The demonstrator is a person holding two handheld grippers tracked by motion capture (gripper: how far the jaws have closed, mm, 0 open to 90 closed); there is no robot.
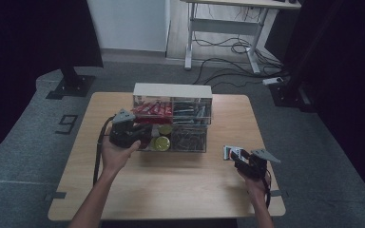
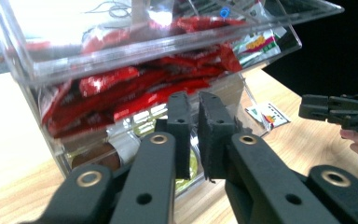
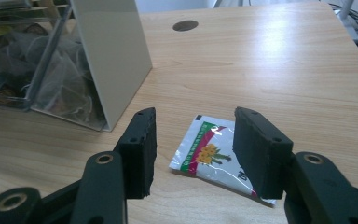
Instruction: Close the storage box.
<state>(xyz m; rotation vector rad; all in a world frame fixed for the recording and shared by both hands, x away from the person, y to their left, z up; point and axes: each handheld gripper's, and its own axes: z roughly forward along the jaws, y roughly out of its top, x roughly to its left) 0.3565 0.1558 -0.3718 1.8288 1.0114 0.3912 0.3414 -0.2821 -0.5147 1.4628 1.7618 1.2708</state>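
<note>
While your right claw (image 3: 193,154) stands wide over the sachet (image 3: 214,158), flat on the tabletop (image 3: 270,70) at lower centre of frame, lower it squarely and pinch one edge. Keep your left claw (image 2: 195,135), nearly closed and empty, against the clear organizer (image 2: 158,51).

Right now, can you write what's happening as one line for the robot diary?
left claw: nearly shut at clear organizer | right claw: open over sachet | sachet: flat on table
</note>
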